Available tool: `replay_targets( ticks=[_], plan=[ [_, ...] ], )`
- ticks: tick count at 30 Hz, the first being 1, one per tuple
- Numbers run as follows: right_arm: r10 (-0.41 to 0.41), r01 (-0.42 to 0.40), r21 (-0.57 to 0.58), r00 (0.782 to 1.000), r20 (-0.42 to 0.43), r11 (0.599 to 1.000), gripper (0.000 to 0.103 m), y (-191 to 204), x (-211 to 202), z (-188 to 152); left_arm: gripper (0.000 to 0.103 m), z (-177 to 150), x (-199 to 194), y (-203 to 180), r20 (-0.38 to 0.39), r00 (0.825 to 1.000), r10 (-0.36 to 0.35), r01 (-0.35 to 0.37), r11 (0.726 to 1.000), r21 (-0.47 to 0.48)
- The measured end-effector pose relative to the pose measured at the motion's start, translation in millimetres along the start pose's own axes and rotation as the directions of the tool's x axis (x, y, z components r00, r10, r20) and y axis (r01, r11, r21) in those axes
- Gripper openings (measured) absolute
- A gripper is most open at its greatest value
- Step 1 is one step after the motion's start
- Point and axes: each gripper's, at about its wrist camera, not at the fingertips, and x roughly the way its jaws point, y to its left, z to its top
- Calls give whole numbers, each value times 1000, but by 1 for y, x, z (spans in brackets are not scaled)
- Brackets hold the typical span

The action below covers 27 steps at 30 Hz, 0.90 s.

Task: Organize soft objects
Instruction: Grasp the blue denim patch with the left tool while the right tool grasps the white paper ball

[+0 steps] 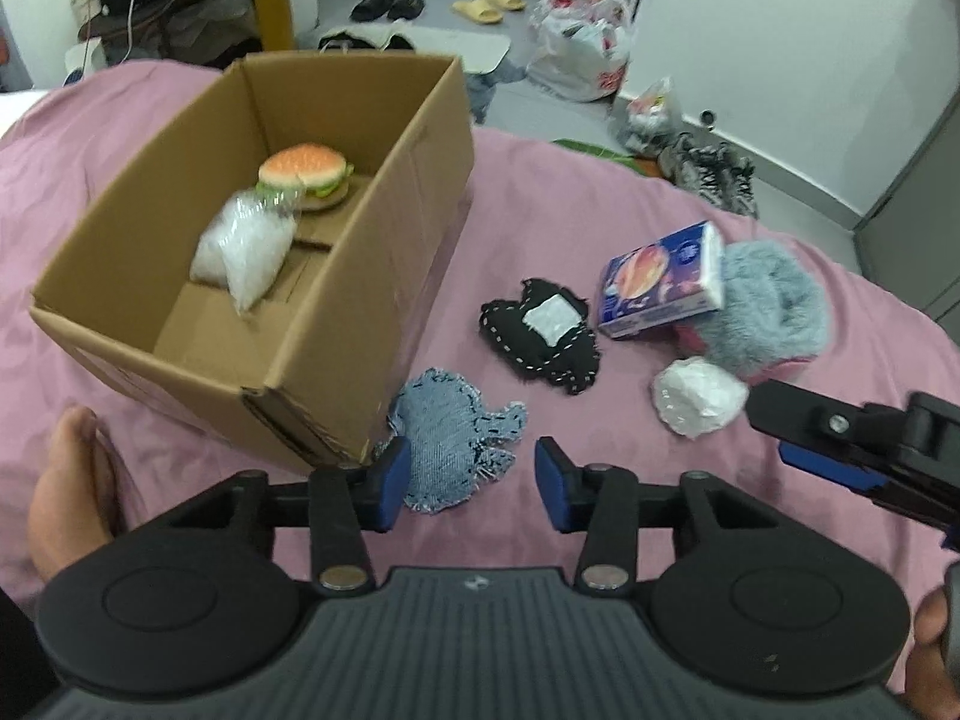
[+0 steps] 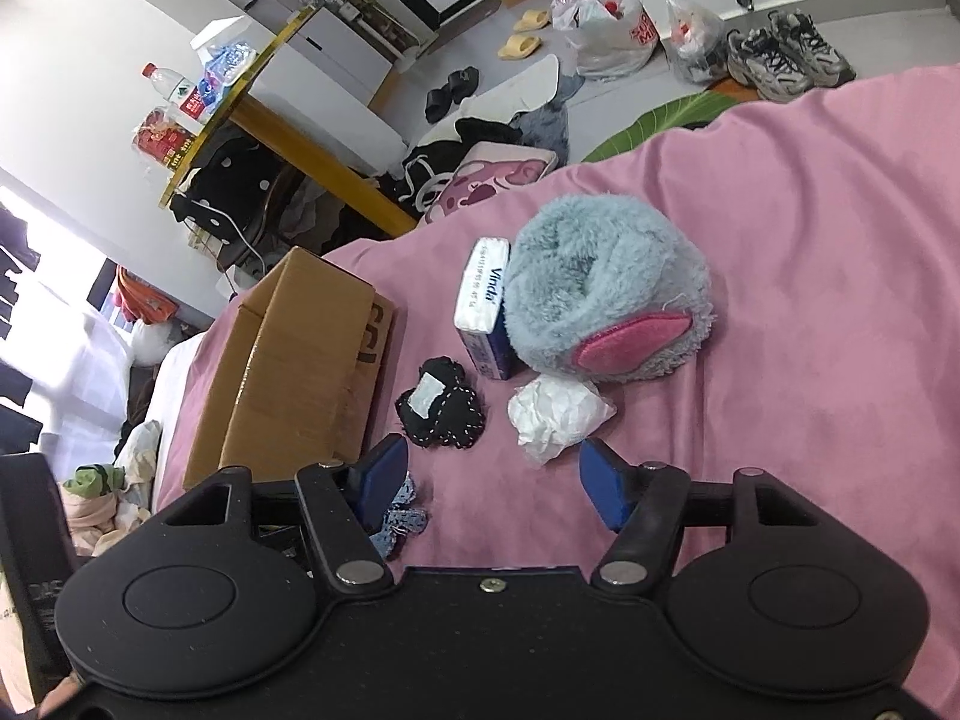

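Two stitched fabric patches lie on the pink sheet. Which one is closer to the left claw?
The blue denim patch, frayed and just ahead of the open left claw beside the cardboard box. The black patch with white stitching lies farther away.

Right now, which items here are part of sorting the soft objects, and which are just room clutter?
Part of the job:
cardboard box
toy burger
clear filler bag
denim patch
black stitched patch
tissue pack
fluffy blue plush
crumpled white bag

Lying about:
yellow slippers
black sandals
sneakers
plastic shopping bag
water bottle
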Motion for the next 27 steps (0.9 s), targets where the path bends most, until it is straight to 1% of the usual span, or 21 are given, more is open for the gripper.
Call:
replay_targets(
  ticks=[3, 5, 7, 9, 15, 20, 24, 27],
  plan=[
    [5, -5, 12, 1000, -11, 1000, 63, -5, 6, 3, 42, 0, 12, -3, -13, 1000, 29, -29, 1000, 3],
    [10, -10, 18, 1000, -21, 1000, 63, -8, 9, 4, 38, 0, 20, -4, -25, 999, 43, -43, 999, 3],
    [18, -17, 17, 999, -30, 1000, 63, -11, 13, 5, 36, -1, 25, -5, -19, 998, 61, -61, 998, 0],
    [24, -23, 7, 999, -38, 1000, 63, -12, 17, 6, 36, 0, 28, -6, -5, 997, 83, -83, 997, 8],
    [24, -24, -1, 998, -60, 1000, 63, -14, 27, 10, 37, -2, 42, -11, -25, 992, 126, -126, 992, 19],
    [21, -22, -16, 998, -55, 1000, 63, -14, 30, 11, 40, -4, 48, -17, -24, 988, 153, -152, 987, 42],
    [-38, 36, -37, 998, -49, 999, 63, -13, 36, 15, 41, -5, 49, -16, -26, 986, 163, -162, 986, 40],
    [-55, 52, -64, 997, -53, 997, 63, -8, 42, 14, 41, -7, 50, -15, -19, 987, 163, -162, 986, 41]
  ],
)
